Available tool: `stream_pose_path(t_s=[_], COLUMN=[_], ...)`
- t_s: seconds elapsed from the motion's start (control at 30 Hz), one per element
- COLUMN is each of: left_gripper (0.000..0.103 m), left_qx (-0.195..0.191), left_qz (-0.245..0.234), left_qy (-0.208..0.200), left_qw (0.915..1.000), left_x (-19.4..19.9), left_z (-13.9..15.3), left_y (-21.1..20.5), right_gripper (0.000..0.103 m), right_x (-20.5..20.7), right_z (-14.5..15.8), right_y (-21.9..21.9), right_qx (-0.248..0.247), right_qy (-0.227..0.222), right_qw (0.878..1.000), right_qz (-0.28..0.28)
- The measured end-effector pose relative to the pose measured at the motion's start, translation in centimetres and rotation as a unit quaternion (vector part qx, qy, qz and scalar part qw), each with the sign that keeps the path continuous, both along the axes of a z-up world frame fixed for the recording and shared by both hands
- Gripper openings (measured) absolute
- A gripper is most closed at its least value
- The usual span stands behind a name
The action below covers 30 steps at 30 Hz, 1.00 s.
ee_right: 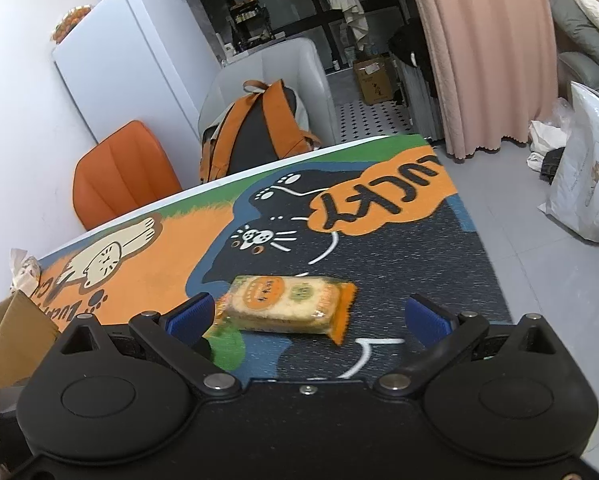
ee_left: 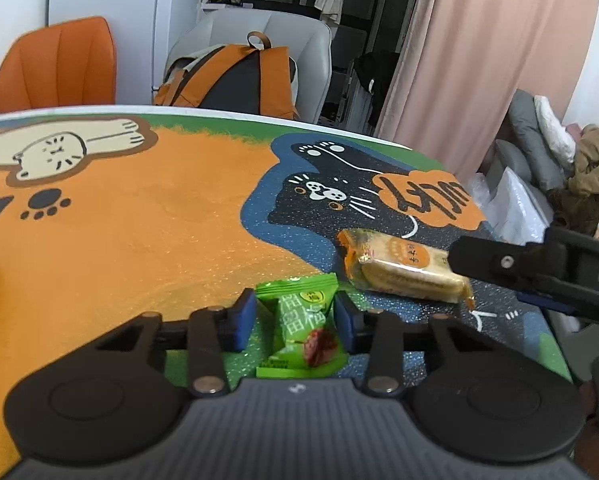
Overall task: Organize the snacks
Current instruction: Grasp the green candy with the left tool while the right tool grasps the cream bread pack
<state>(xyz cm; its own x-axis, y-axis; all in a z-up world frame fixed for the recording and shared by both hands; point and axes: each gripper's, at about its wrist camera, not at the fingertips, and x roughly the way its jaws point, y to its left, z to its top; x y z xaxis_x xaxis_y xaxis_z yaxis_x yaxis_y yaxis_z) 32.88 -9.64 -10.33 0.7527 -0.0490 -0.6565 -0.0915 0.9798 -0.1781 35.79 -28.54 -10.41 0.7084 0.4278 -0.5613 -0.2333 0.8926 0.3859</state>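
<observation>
Your left gripper (ee_left: 295,322) has its fingers (ee_left: 241,320) drawn in narrow around the green candy packet (ee_left: 305,330); the blue pads sit right against the wrapper's sides, so you appear to have it pinched, though it looks to be resting on the bench (ee_left: 139,240) and not lifted. To the right of those fingers and a little ahead lies the orange cracker pack (ee_left: 403,266), flat on the bench, with the tip of your other tool just over its right end. Seen from the right gripper (ee_right: 319,316), the fingers (ee_right: 427,320) stand wide and empty: the cracker pack (ee_right: 287,306) lies between them, its left end close to the left pad, the right pad well clear. So, as a judgement, the sorting is at an early stage: one snack gripped, one about to be, neither put away. The likely home is the cardboard box (ee_right: 15,332) far left of the right fingers, its flaps open; what it holds you cannot see. The bench wears a cartoon-cat mat in orange, blue and green. Beyond it, left to right: an orange chair (ee_left: 59,66), a backpack (ee_left: 235,76) on a pale armchair, a white fridge (ee_right: 139,64), a dark doorway, a pink curtain (ee_left: 491,60), and bags on the tiled floor (ee_right: 519,208).
</observation>
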Motion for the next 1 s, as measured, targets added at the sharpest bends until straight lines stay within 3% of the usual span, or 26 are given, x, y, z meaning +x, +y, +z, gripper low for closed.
stream_pose_path(t_s=[0.53, 1.0], left_gripper=[0.038, 0.038], left_qx=[-0.019, -0.035], left_qz=[0.065, 0.072], left_qy=[-0.012, -0.015], left_qw=[0.9976, 0.9967], left_x=[-1.9, -2.0], left_z=[0.9, 0.6], left_y=[5.9, 8.1], right_gripper=[0.103, 0.103], right_x=[1.9, 3.2], right_z=[0.2, -1.3], right_y=[4.9, 8.2], right_qx=[-0.052, -0.111], right_qy=[0.002, 0.011], right_qw=[0.999, 0.994], right_qz=[0.005, -0.016])
